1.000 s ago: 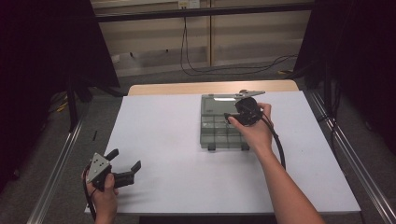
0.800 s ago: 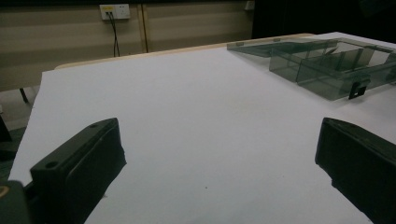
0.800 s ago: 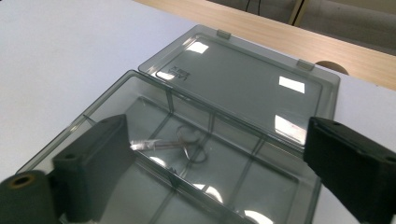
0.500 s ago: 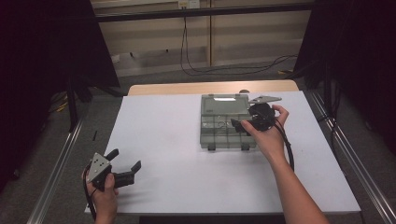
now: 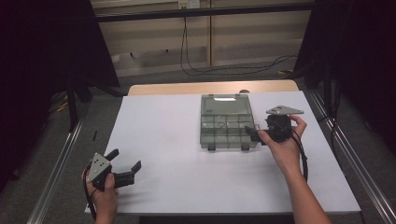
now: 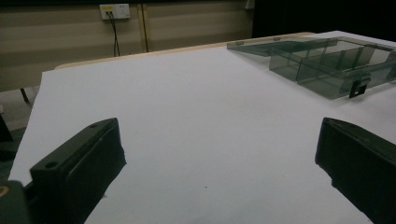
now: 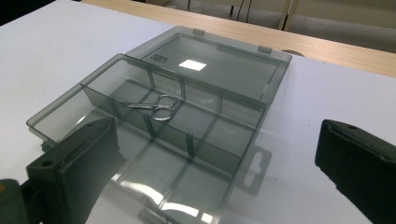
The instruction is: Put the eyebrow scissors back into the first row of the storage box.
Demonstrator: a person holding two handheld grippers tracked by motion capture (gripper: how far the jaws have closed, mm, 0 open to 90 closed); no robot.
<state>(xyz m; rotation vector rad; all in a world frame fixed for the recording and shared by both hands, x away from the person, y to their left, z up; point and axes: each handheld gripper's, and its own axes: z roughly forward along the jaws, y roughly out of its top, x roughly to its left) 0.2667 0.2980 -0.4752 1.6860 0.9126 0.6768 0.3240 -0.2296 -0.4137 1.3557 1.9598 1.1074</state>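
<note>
A smoky see-through compartment box point(image 5: 227, 135) lies open on the white table point(image 5: 177, 140), its lid point(image 5: 224, 102) folded flat toward the far side. Small metal scissors point(image 7: 154, 106) rest in one of its middle compartments. My right gripper point(image 5: 252, 132) hovers at the box's right front corner, pointing left at it, jaws open and empty point(image 7: 219, 154). My left gripper point(image 5: 125, 159) sits low near the table's front left, open with nothing between its jaws point(image 6: 219, 154). From the left gripper view the box point(image 6: 327, 65) appears far off at the upper right.
A wooden strip point(image 5: 210, 87) borders the table's far edge. Metal rails point(image 5: 56, 172) run along both sides at floor level. Cables point(image 5: 243, 65) trail on the floor beyond, and a wall socket point(image 6: 114, 10) is on the back wall.
My right gripper has drawn back to the right, from above the box to just off its right front corner. The left gripper has stayed still.
</note>
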